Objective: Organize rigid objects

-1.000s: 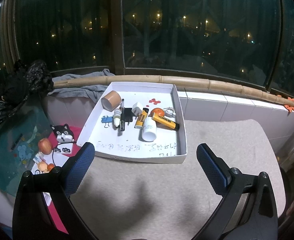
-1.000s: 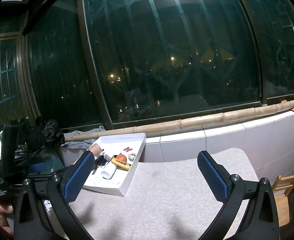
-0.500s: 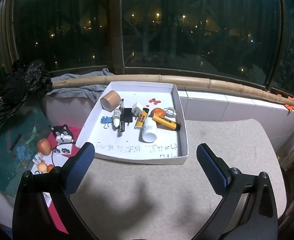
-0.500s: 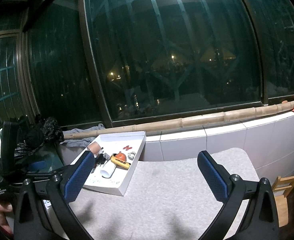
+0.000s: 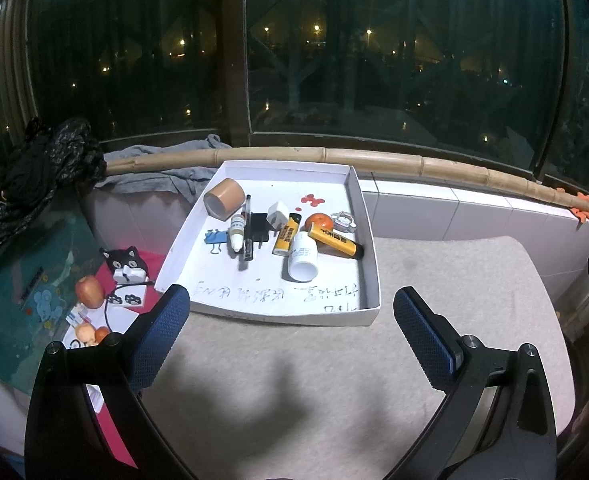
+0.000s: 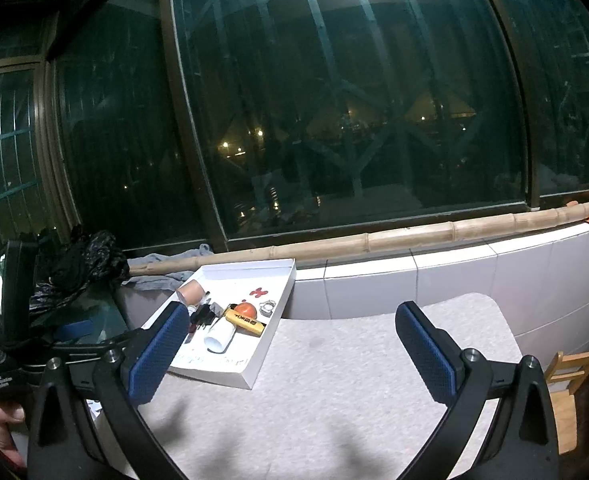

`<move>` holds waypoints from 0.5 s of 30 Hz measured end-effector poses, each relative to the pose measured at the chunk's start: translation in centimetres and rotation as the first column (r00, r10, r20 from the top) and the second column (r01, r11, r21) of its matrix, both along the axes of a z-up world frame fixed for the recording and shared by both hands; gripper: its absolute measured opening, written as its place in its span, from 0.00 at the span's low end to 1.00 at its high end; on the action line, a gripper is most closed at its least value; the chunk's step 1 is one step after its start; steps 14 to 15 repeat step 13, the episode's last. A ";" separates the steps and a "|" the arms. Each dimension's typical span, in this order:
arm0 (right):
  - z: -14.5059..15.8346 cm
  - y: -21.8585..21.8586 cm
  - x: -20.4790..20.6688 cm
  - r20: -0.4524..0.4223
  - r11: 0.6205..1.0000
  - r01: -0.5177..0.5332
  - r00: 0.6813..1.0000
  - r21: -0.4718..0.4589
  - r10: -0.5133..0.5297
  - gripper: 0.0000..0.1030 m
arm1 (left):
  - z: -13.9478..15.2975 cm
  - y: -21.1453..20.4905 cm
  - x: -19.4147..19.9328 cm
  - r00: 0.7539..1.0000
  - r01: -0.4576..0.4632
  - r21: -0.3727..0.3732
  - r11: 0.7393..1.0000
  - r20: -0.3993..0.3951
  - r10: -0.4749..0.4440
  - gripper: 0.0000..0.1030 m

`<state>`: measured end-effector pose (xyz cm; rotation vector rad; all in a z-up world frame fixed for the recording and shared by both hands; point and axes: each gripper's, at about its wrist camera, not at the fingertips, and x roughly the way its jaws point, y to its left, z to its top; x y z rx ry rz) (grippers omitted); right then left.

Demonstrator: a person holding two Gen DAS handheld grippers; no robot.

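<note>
Both the left claw (image 5: 290,332) and right claw (image 6: 290,344) hang spread and empty above the grey worktop (image 5: 334,380); the white plastic bottle (image 5: 302,255) lies in the shallow white cardboard tray (image 5: 368,240), probably light, stiff, slippery: grip across its body

White tray (image 5: 361,216) w/ yellow marker (image 5: 334,240), orange ball (image 5: 321,221), tan tape roll (image 5: 224,198) — blue textured tool pads (image 5: 162,332).

**Night window, bamboo pole, desk-side clutter**

Dark window panes (image 5: 394,60) show distant lights. A bamboo pole (image 5: 434,168) lies along the white tiled ledge (image 5: 474,216) — grey cloth (image 5: 166,176) at its left end. Left of the desk (image 5: 334,380) — a cat-shaped box (image 5: 124,266), an apple (image 5: 89,292).
</note>
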<state>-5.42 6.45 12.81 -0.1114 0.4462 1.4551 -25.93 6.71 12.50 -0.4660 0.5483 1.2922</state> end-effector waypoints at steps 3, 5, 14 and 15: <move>0.0 0.0 0.0 0.000 1.000 -0.001 1.000 -0.001 0.001 1.00 | 0.0 0.0 0.0 1.000 0.001 0.000 1.000 0.001 -0.001 1.00; 0.0 0.0 -0.1 0.000 1.000 0.000 1.000 -0.002 0.000 1.00 | 0.0 0.0 0.1 1.000 0.000 0.001 1.000 0.001 0.000 1.00; 0.0 -0.2 -0.3 -0.003 1.000 -0.005 1.000 -0.008 0.004 1.00 | -0.2 -0.4 -0.6 1.000 0.011 0.010 1.000 0.009 -0.011 1.00; 0.0 -0.2 -0.3 -0.003 1.000 -0.005 1.000 -0.008 0.004 1.00 | -0.2 -0.4 -0.6 1.000 0.011 0.010 1.000 0.009 -0.011 1.00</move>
